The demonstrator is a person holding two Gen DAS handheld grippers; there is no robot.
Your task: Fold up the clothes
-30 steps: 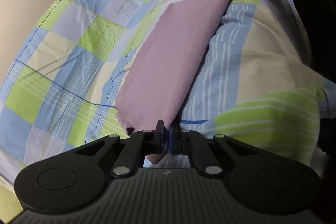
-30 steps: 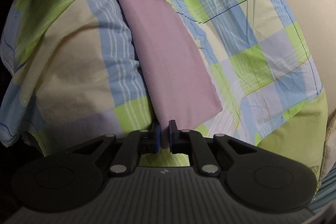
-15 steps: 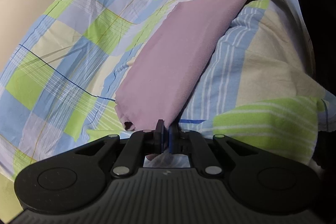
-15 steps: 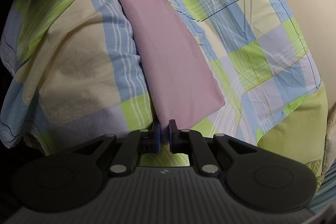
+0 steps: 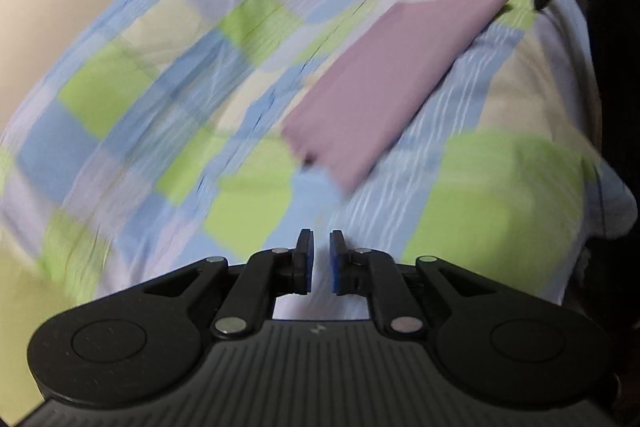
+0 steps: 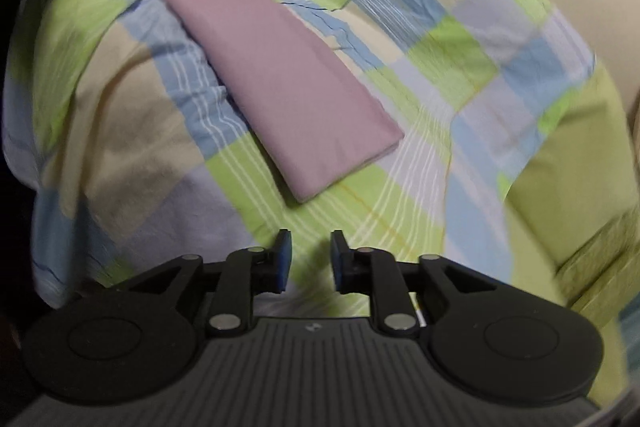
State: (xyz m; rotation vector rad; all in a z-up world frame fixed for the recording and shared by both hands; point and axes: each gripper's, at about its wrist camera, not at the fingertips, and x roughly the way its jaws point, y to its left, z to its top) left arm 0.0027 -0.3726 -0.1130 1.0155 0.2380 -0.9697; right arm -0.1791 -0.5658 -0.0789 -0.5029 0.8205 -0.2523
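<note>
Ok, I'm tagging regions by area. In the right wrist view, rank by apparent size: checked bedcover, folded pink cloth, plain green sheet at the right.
1. checked bedcover, fills most of the view.
2. folded pink cloth.
3. plain green sheet; close to the cloth in visible area and cut off by the edge, so this order is unsure.

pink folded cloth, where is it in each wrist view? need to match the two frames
Left wrist: the pink folded cloth runs diagonally from centre to upper right, on the checked bedspread.
Right wrist: the pink folded cloth runs from upper left down to centre.
Shared landmark: the cloth's end with a small dark mark, at its lower left in the left view and at its top in the right view.
</note>
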